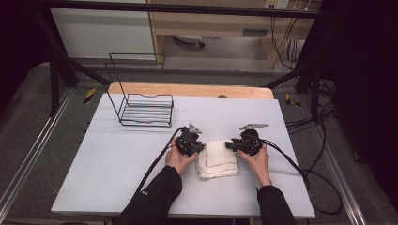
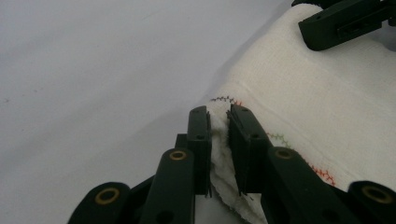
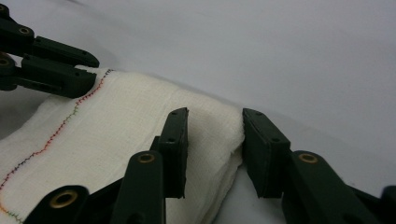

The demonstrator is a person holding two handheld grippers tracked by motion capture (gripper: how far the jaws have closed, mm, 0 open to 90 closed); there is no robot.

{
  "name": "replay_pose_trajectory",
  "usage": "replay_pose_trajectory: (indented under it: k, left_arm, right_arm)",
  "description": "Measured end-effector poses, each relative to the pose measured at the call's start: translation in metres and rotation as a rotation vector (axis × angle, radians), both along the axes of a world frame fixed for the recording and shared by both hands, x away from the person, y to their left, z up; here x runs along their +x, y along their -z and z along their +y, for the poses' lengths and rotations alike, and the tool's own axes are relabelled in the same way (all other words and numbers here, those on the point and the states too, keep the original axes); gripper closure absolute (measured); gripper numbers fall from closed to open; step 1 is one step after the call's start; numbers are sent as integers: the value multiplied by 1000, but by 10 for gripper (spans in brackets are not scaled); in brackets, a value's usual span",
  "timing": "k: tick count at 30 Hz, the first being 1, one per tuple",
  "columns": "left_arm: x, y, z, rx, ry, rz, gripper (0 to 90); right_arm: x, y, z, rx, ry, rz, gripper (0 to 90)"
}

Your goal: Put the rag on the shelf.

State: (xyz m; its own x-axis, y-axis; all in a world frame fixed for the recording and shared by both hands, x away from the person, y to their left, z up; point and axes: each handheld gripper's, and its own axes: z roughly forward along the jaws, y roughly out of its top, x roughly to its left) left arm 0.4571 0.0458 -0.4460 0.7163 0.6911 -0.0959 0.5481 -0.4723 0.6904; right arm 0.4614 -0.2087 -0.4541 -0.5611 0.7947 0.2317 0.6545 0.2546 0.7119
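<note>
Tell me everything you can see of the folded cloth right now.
The cloth is off-white woven fabric, folded in layers, with multicoloured stitching along a hem. It lies flat on the white table. The left gripper pinches its corner; the right gripper straddles the opposite corner, one jaw on the cloth, the other apart.

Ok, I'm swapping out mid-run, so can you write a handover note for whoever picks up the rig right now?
Left gripper: shut on the near-left corner of the cloth.
Right gripper: fingers straddle the cloth's right corner, not yet pressing; count it open.
Cloth: folded, flat on the table, between both hands. Wire rack stands far left, apart.
Done: left grip taken.
Left: probably finish the right grip, then go on handling the cloth.
</note>
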Motion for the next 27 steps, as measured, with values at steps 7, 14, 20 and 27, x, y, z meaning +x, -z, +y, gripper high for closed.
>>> replay_pose_trajectory:
  k: [7, 14, 20, 27]
  left_arm:
    - [1, 0, 1, -11, 7, 4, 780]
    - [2, 0, 4, -37, -14, 33, 803]
    - [3, -1, 8, -79, -35, 60, 825]
    - [-2, -5, 17, -125, -40, 36, 831]
  right_arm:
    - [-2, -1, 0, 25, -14, 25, 758]
    - [-5, -4, -1, 35, -9, 23, 815]
    - [-10, -10, -2, 53, -5, -11, 820]
    - [-23, -18, -2, 90, -1, -42, 822]
